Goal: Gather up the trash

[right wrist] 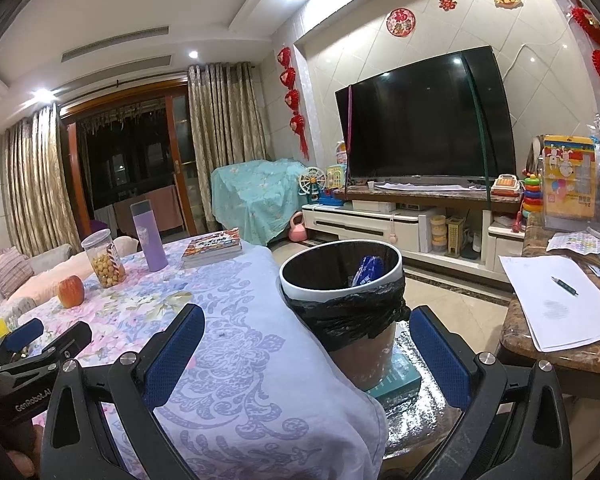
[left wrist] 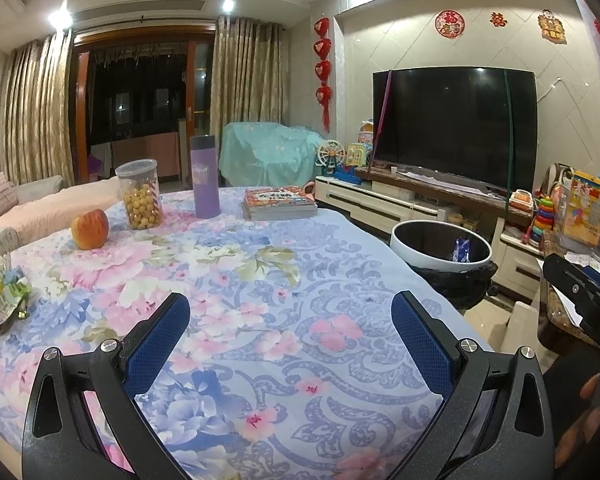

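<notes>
A white bin [left wrist: 440,246] lined with a black bag [right wrist: 352,312] stands off the table's right edge, with a blue wrapper [right wrist: 367,271] inside it. Crumpled wrappers and a yellow scrap [left wrist: 0,300] lie at the table's left edge. My left gripper [left wrist: 290,332] is open over the flowered tablecloth [left wrist: 260,280], nothing between its blue pads [left wrist: 160,344]. My right gripper [right wrist: 306,344] is open too, held over the table's corner just in front of the bin. The left gripper [right wrist: 40,336] also shows at the lower left of the right wrist view.
On the table stand an apple [left wrist: 90,229], a jar of yellow snacks [left wrist: 140,194], a purple flask [left wrist: 205,176] and a stack of books [left wrist: 278,203]. A TV [left wrist: 454,128] on a low cabinet fills the back. A side table with papers and a pen [right wrist: 560,304] is at the right.
</notes>
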Tool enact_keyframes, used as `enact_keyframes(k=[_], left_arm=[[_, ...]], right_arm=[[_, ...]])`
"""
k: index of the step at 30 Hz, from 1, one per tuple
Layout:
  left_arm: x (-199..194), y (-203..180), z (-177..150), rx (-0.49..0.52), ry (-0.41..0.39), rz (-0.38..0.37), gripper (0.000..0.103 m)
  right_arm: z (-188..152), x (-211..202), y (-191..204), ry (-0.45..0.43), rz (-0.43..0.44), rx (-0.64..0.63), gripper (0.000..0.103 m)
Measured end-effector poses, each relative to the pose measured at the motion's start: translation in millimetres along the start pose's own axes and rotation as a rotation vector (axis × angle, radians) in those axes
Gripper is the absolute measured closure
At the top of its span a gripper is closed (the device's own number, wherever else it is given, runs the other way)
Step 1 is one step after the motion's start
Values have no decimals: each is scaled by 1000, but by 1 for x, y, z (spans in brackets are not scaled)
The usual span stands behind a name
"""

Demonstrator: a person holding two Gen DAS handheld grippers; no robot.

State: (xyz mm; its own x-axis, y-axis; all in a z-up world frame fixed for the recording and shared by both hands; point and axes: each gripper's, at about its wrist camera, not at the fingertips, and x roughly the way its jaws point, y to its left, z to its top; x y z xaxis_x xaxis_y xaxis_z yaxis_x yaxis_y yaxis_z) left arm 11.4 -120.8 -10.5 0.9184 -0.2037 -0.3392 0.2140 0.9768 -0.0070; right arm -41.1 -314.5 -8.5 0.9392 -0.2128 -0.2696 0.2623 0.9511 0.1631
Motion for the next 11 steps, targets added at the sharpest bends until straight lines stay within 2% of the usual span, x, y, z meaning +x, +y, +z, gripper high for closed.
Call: enact_keyframes(k=[11], left_arm=[[17,8,-6,-18,45,-12,0]], right_arm=[[-3,12,1,31,3,3,0]])
